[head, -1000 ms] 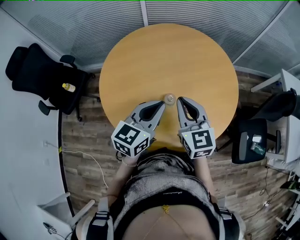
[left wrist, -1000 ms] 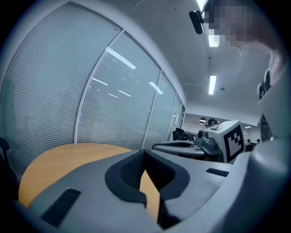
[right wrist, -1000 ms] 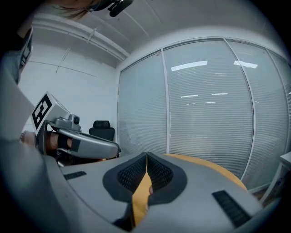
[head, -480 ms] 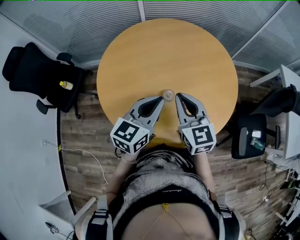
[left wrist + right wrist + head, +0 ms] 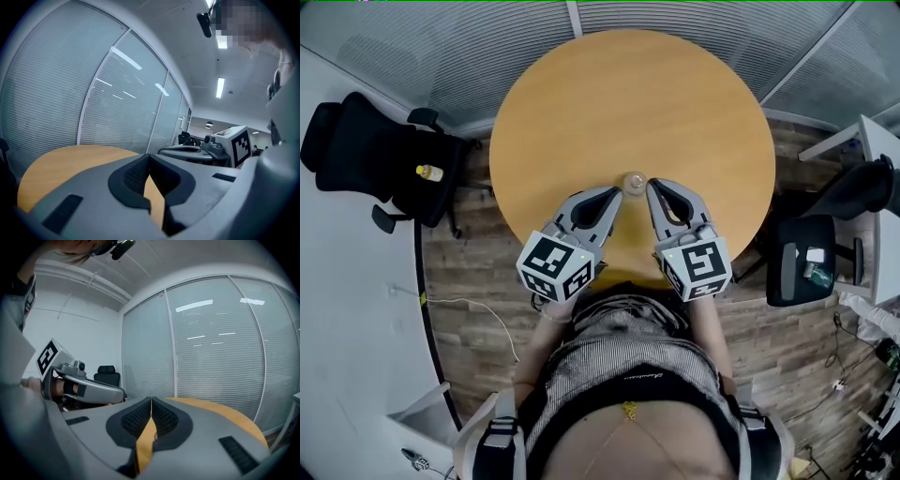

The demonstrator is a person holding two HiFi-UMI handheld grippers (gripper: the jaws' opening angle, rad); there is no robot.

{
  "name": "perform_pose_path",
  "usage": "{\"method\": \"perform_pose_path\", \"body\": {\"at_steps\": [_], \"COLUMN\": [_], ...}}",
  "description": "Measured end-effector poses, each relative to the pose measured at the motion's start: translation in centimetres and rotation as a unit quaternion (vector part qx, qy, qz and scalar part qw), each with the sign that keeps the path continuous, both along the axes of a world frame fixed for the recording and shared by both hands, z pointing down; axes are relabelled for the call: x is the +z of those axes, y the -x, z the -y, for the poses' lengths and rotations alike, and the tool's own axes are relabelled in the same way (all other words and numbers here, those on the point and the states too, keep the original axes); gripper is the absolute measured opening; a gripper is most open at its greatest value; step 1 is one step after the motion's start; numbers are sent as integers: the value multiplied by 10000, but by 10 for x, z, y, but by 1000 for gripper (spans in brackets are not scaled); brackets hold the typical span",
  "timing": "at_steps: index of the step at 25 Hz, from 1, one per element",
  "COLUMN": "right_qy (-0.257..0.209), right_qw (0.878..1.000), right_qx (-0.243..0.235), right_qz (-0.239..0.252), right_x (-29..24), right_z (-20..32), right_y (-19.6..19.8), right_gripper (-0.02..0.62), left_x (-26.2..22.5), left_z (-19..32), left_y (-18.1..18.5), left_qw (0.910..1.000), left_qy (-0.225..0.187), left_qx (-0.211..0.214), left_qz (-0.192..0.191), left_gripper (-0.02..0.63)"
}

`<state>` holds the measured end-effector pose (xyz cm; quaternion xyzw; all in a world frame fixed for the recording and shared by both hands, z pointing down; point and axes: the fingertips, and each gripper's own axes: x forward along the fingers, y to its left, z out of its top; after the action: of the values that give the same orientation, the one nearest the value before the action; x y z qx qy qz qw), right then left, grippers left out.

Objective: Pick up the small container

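The small container stands upright on the round wooden table, on the half nearer the person and well in from the rim, with bare tabletop all around it. Both tools are drawn in toward it from the person's side. The left tool points at it from the lower left and the right tool from the lower right, so their tips come to a shallow V with the container just beyond the point where they would meet. Each tool's own view shows its ribbed pads pressed together at the tip, with only a sliver of tabletop showing through the gap lower down. Both are fully closed and hold nothing. Neither tool view clearly shows the container, probably because it sits to the side of each tool's line. The symmetric approach looks like a ready stance before one tool is chosen. The pick-up has not begun, and whichever tool goes in will need to spread its jaws and turn squarely onto the container first. A black office chair with a small yellow bottle on its seat stands off to the left, clear of the work.
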<state>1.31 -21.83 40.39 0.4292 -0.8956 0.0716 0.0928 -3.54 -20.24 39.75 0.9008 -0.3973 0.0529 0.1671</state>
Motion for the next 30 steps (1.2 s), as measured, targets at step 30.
{"method": "perform_pose_path", "body": {"at_steps": [30], "right_qy": [558], "right_qw": [9981], "right_qx": [-264], "right_qz": [-78], "right_x": [66], "right_z": [22], "right_y": [-11], "right_gripper": [20], "left_x": [27], "left_z": [10], "left_y": [-2], "left_qw": [9992], "left_qy": [373], "left_qx": [110], "left_qz": [-9], "left_gripper": [5]}}
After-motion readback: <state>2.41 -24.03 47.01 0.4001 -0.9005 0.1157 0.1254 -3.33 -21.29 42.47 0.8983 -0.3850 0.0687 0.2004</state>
